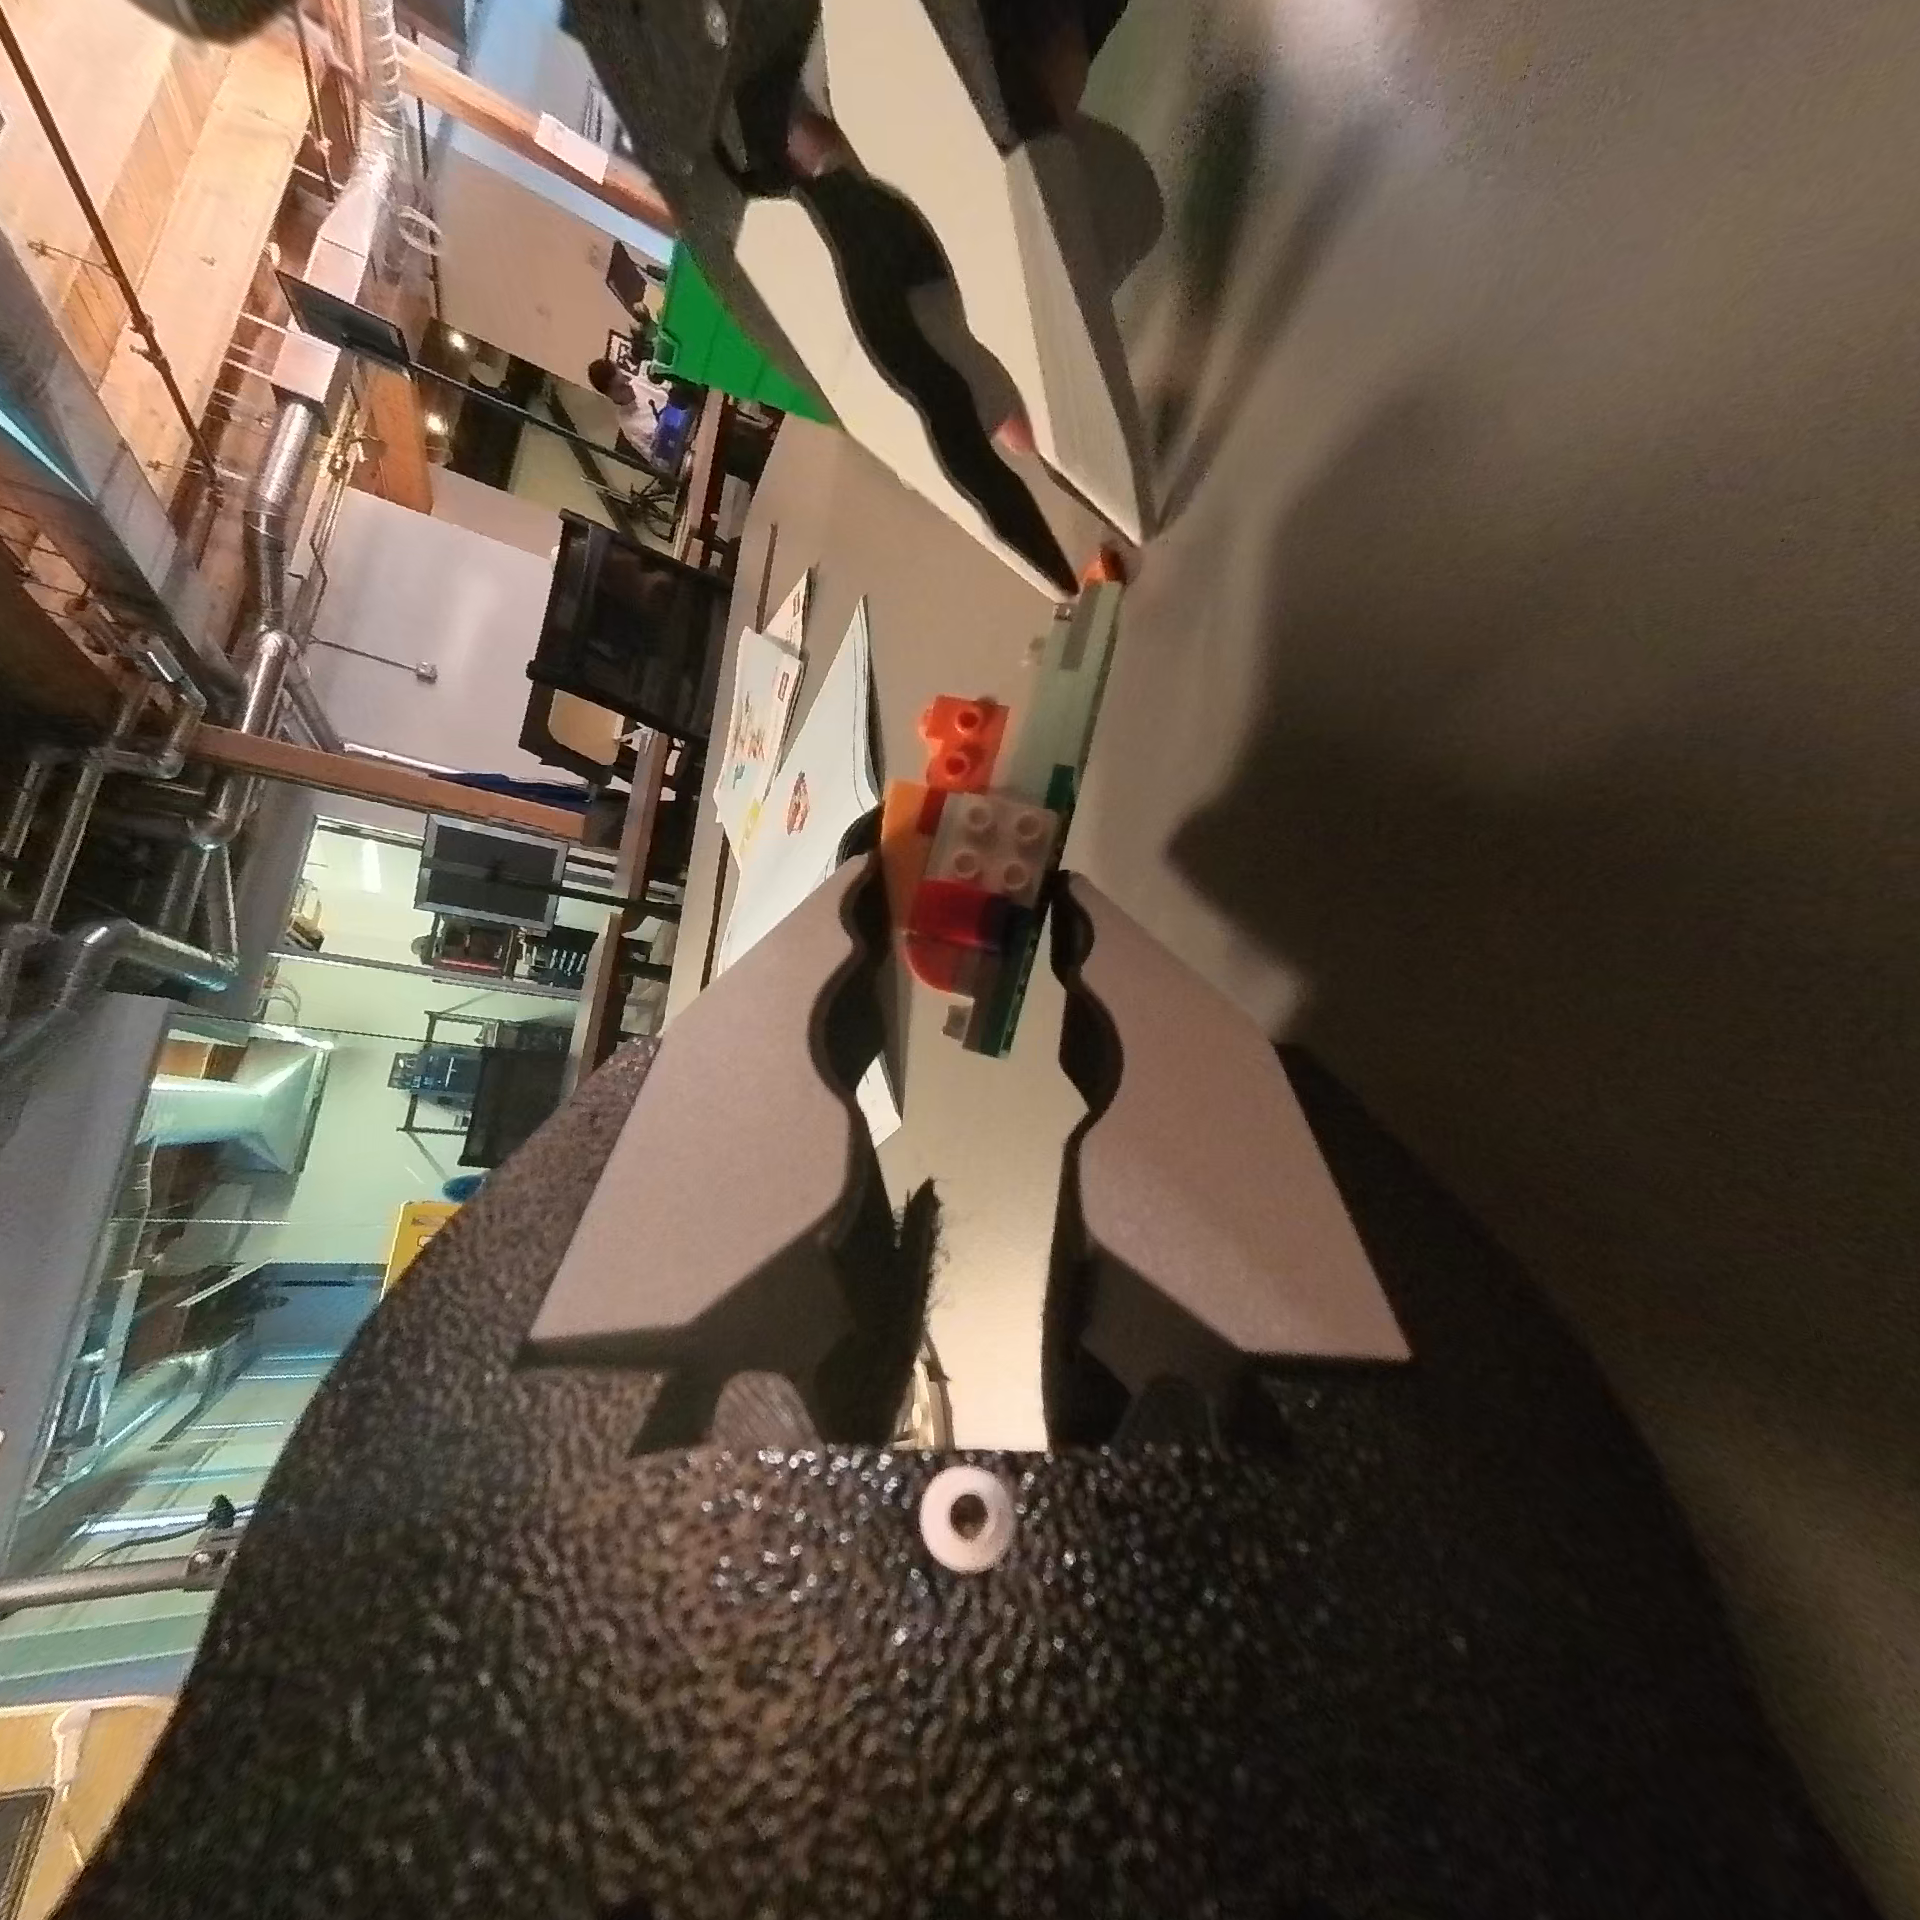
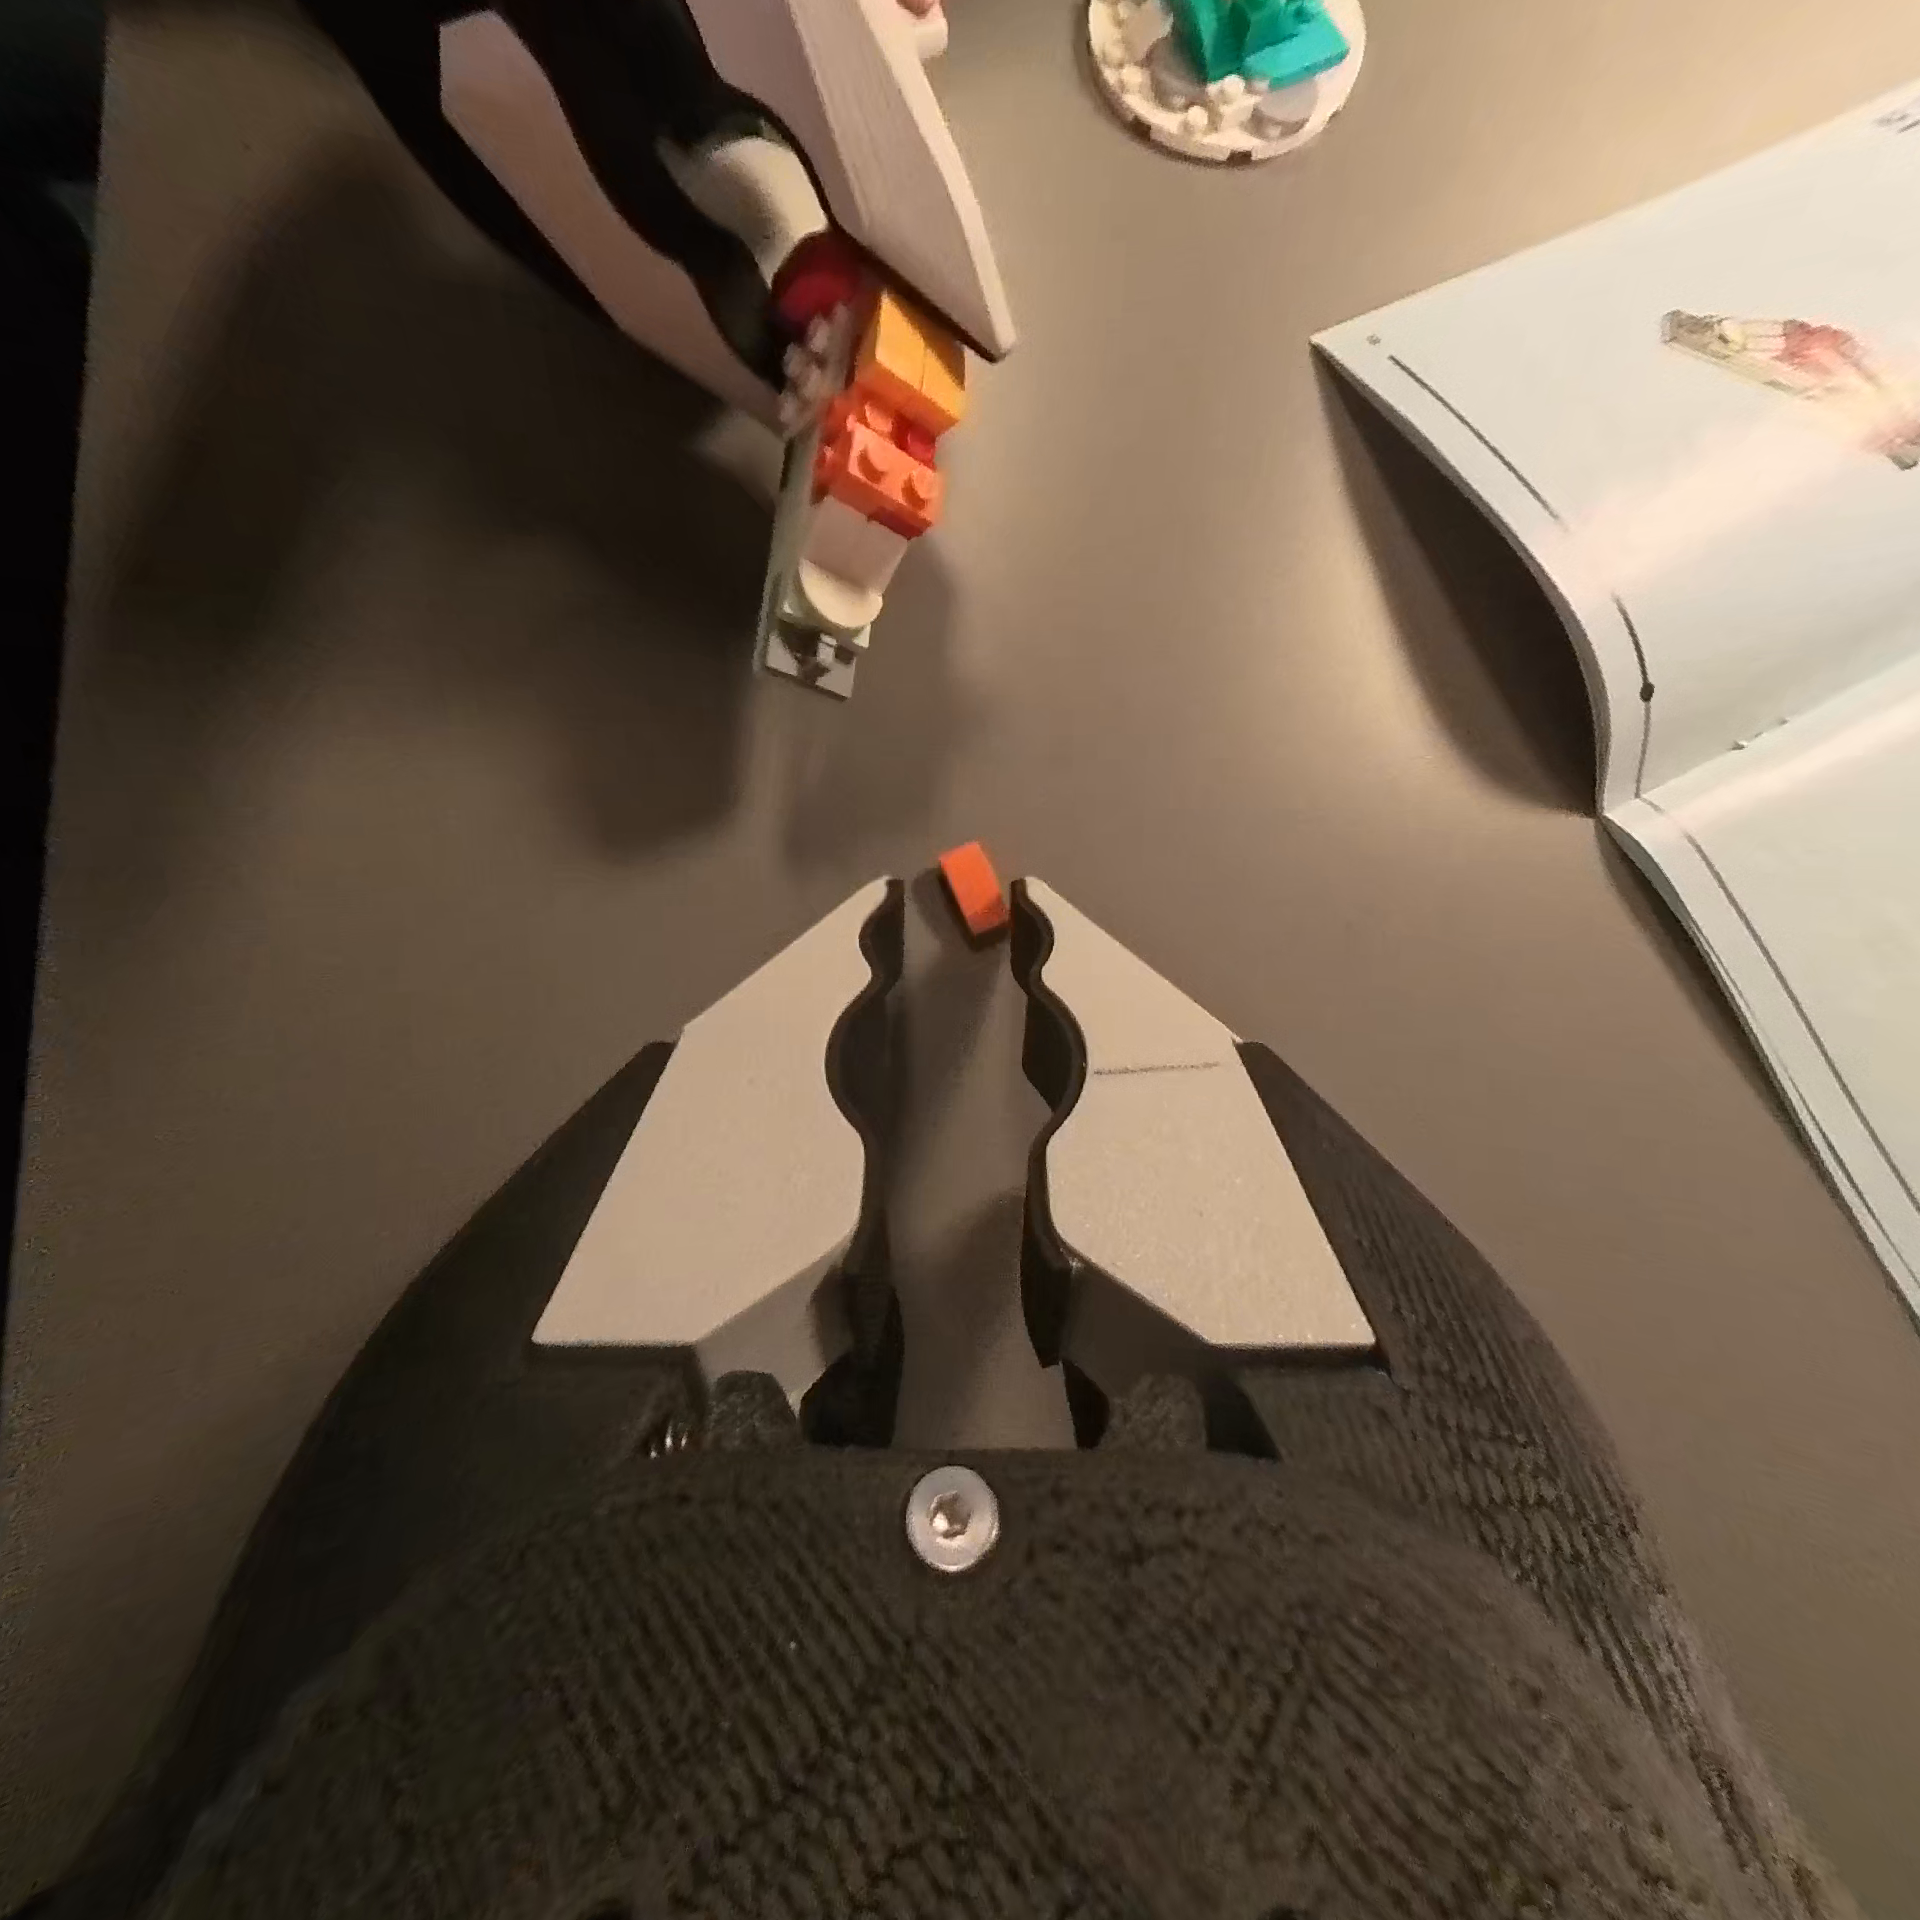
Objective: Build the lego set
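Observation:
My left gripper (image 1: pixel 966 883) is shut on a partly built lego model (image 1: pixel 997 842): a long green and grey plate carrying orange, grey and red bricks. It holds the model above the grey table (image 2: pixel 1143 623). In the right wrist view the same gripper (image 2: pixel 883 364) and model (image 2: pixel 862 457) show at the upper left. My right gripper (image 2: pixel 958 883) is shut on a small orange piece (image 2: pixel 974 885) at its fingertips, a short way from the model's free end. In the left wrist view the right gripper (image 1: pixel 1108 566) holds this piece (image 1: pixel 1110 564) close to the far end of the plate.
An open instruction booklet (image 2: pixel 1662 623) lies on the table to the right. A round white base with a teal lego build (image 2: pixel 1226 83) stands at the far edge. More papers (image 1: pixel 821 748) lie beyond the model in the left wrist view. There is about 8 cm between the tips of the two grippers.

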